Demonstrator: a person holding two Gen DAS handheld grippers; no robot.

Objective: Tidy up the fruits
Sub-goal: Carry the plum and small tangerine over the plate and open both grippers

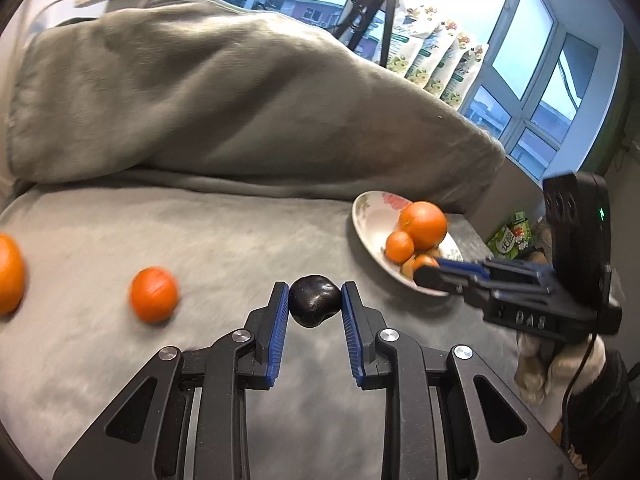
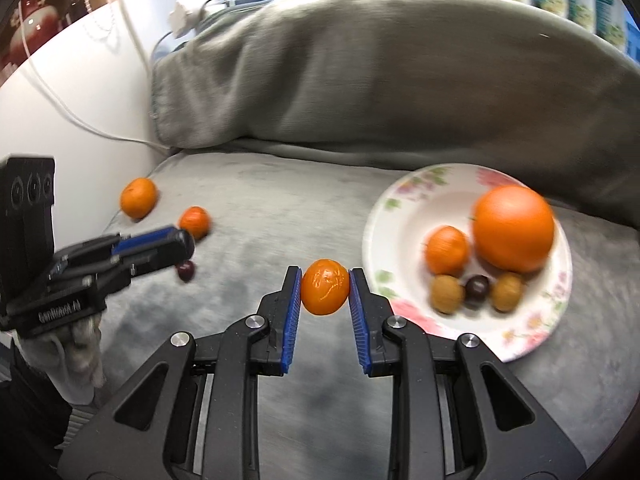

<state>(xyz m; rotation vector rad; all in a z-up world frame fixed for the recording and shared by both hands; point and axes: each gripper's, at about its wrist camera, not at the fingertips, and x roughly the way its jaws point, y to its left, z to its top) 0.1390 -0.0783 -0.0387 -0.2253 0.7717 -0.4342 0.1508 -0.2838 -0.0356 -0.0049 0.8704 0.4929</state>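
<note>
My left gripper is shut on a dark plum, held above the grey cushion. My right gripper is shut on a small tangerine, just left of the floral plate. On that plate lie a large orange, a tangerine, two brown fruits and a dark plum. In the left wrist view the plate sits to the right, with the right gripper over its near rim. Two loose tangerines lie on the cushion at the left.
A big grey pillow leans behind the seat cushion. White cable and plug run along the white wall at left. Windows, a tripod and flowered bags stand behind. Gloved hands hold the grippers.
</note>
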